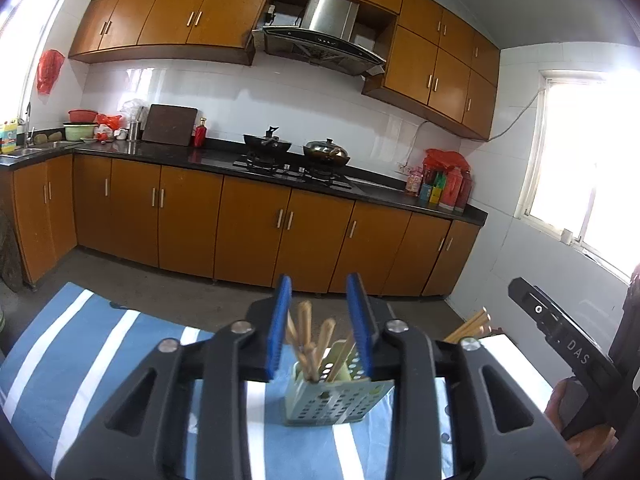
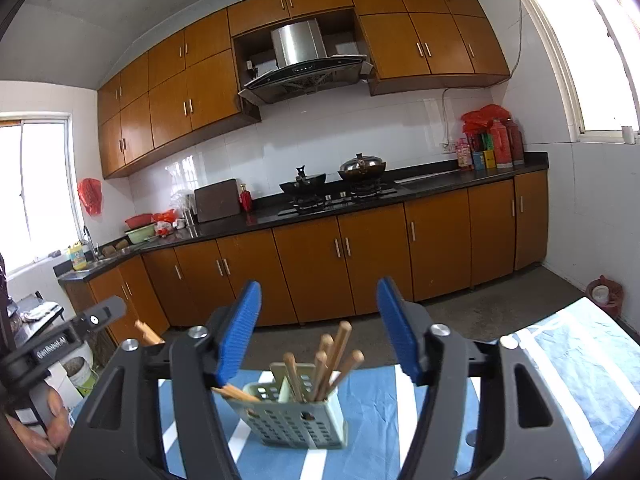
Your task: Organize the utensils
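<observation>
A pale green perforated utensil holder stands upright on a blue-and-white striped cloth. Several wooden chopsticks stick up out of it, and one lies slanted over its left rim in the right wrist view. My left gripper is open just short of the holder, its blue pads apart and touching nothing. My right gripper is open wider, also just short of the holder, with nothing between its pads. More wooden stick ends show to the right in the left wrist view.
Each view catches the other gripper's black body at its edge, with a hand on it. A white surface lies right of the cloth. Bare floor separates the table from orange cabinets and a stove with pans.
</observation>
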